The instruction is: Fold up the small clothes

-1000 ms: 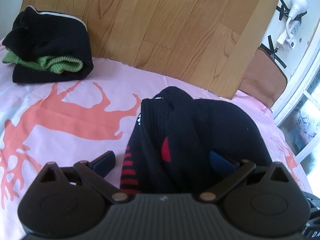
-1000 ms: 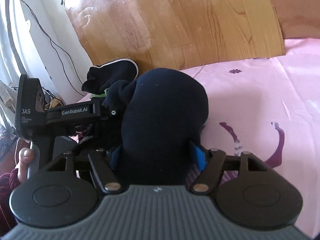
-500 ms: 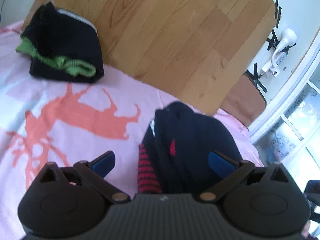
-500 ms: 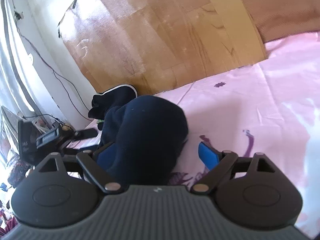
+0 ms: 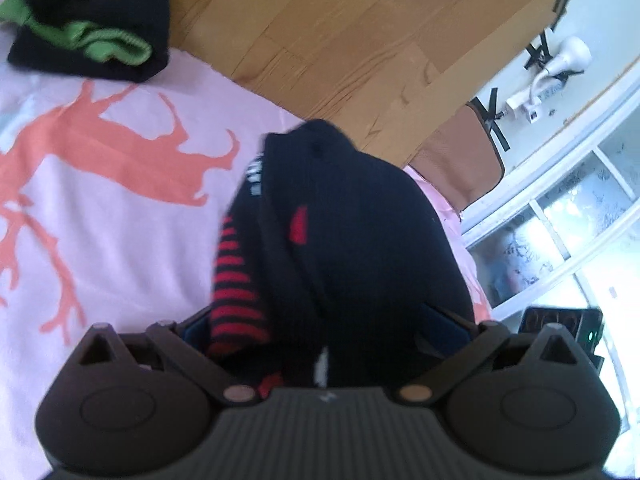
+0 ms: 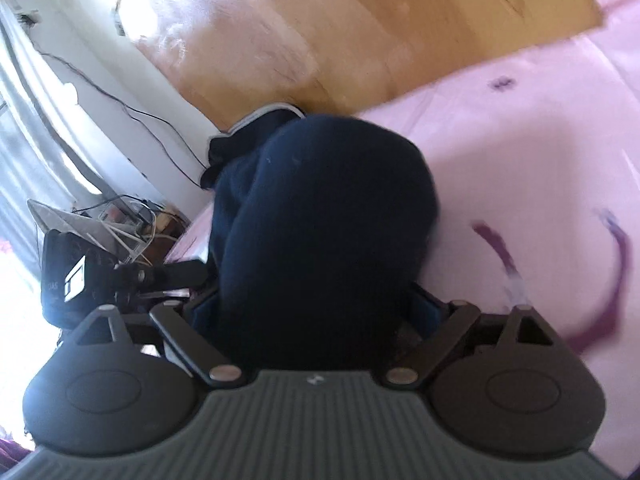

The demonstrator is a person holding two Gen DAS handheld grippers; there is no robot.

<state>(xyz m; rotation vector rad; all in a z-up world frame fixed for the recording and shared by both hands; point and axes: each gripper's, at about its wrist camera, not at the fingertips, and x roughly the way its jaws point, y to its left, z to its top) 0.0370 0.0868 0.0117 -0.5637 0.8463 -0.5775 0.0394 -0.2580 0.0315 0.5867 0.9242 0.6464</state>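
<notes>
A bundle of black socks (image 5: 352,232) with red stripes and a red patch lies between the fingers of my left gripper (image 5: 324,320), which is shut on it from both sides. The same bundle shows as a dark navy mound (image 6: 320,232) in the right wrist view, and my right gripper (image 6: 316,312) is shut on its other end. The bundle hides most of the blue pads of both grippers. The left gripper's body (image 6: 80,280) shows at the left of the right wrist view. The bundle is over the pink bedsheet (image 5: 120,240).
A folded pile of black and green clothes (image 5: 88,28) lies at the far left against a wooden board (image 5: 340,40); it also shows behind the bundle in the right wrist view (image 6: 248,136). Cables and clutter (image 6: 132,220) lie beyond the bed's left edge. A window (image 5: 580,220) is at right.
Both grippers were open around the bundle half a second ago and have now closed on it. Both cameras have moved closer to the bundle and tilted.
</notes>
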